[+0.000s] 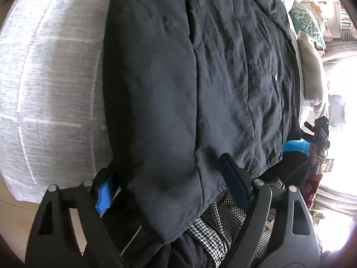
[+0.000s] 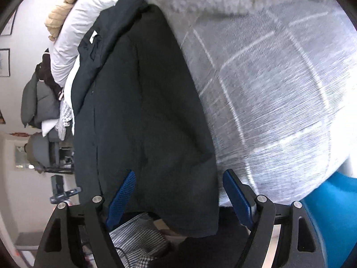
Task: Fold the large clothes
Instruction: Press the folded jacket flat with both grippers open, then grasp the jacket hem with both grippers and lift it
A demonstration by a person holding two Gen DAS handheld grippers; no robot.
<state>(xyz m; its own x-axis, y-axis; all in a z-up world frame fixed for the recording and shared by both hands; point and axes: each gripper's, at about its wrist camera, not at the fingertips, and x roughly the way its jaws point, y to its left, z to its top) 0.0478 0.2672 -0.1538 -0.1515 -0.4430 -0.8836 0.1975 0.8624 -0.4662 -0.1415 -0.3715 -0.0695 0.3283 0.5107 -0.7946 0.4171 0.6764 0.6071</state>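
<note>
A large dark navy garment lies spread on a grey checked bedcover. My left gripper is open, its blue-padded fingers straddling the garment's hanging hem edge without pinching it. The same garment fills the middle of the right wrist view on the bedcover. My right gripper is open, fingers on either side of the garment's lower corner, which hangs over the bed edge.
Black-and-white checked cloth lies below the hem. A striped cloth lies under the right gripper. A pile of clothes and pillows sits at the far end. Something blue is at the lower right.
</note>
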